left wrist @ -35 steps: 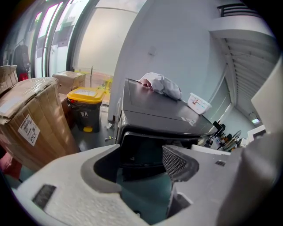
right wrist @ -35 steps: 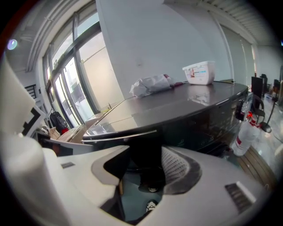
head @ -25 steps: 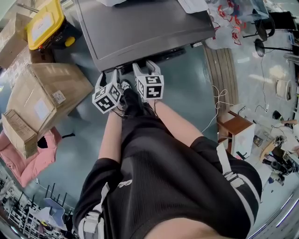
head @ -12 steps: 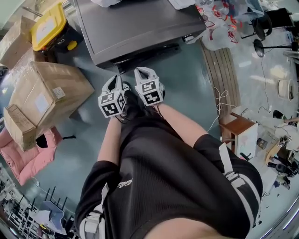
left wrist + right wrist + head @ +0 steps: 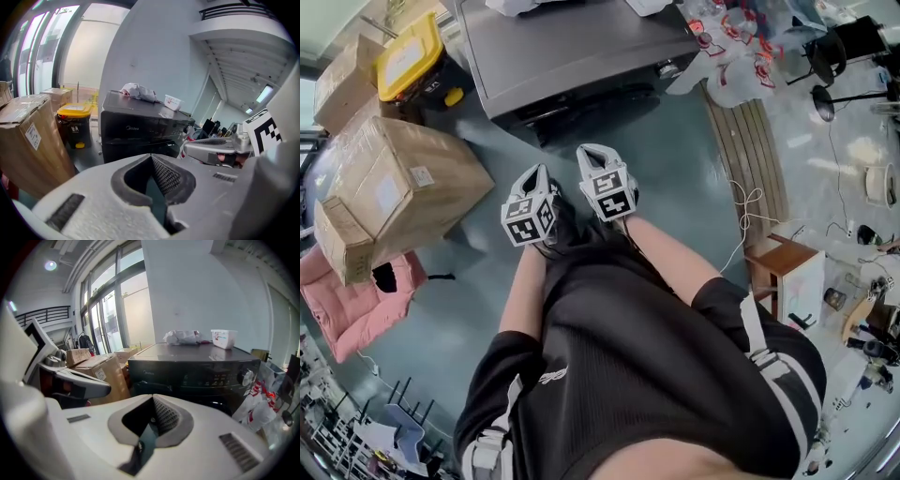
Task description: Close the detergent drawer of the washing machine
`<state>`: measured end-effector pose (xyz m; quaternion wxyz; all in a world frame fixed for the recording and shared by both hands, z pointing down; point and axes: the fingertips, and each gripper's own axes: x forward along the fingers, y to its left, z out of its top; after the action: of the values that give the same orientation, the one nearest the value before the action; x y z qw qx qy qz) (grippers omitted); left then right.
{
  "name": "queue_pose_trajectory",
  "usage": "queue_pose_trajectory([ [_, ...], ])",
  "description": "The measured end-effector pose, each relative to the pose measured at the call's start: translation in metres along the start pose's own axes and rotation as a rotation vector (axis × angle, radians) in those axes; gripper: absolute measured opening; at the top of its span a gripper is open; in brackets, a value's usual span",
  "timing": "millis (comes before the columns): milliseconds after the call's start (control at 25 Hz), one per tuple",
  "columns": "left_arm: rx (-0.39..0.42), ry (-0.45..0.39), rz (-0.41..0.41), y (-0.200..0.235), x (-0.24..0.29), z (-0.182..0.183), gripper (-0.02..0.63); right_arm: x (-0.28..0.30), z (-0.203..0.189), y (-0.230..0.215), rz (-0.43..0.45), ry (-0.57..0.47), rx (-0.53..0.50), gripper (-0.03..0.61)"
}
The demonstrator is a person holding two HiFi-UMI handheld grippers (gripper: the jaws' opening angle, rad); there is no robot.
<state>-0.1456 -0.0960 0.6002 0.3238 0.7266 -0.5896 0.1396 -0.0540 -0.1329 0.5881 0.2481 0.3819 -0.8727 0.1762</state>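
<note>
Ok, we have the left gripper (image 5: 539, 174) and the right gripper (image 5: 587, 152) side by side above the person's black shorts (image 5: 656, 356), both well apart from the washing machine (image 5: 581, 56). The left fingers (image 5: 167, 176) are pressed together, their mesh-textured pads meeting along one seam with nothing between them. The right fingers (image 5: 165, 415) are likewise together and empty. Both gripper bodies are matte pale-grey moulded plastic, each carrying a cube with black-and-white square markers.

The machine is a boxy dark-grey unit with a flat smooth lid and a glossy black control panel (image 5: 211, 377). The detergent drawer (image 5: 150, 374) sits at the panel's left end, a rectangular black front with faint brand lettering. It looks flush with the panel, but we can't be sure from here. A round silver knob (image 5: 243, 377) sits at the right end. On the lid are a crumpled cloth (image 5: 183, 337) and a white tub (image 5: 223, 338). On the glossy teal floor (image 5: 675, 178) left of the machine are a taped cardboard box (image 5: 403, 187) and a black bin with a yellow lid (image 5: 408, 56).
</note>
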Motion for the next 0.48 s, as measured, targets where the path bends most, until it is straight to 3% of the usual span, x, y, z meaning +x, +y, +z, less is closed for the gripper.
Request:
queue_pose_trajectory([
  [120,0.008,0.019,-0.013,-0.002,-0.009,-0.009,0.006,-0.008,-0.009,0.011,0.009,0.012,-0.022,0.006],
  [240,0.065,0.022,-0.022,-0.003,-0.015,-0.007,0.006,-0.016,-0.006,0.016,0.002,0.005,-0.067,0.006],
  [480,0.128,-0.06,-0.063,-0.009,-0.032,0.026,0.006,-0.033,0.021,0.032,-0.017,-0.062,-0.097,0.006],
])
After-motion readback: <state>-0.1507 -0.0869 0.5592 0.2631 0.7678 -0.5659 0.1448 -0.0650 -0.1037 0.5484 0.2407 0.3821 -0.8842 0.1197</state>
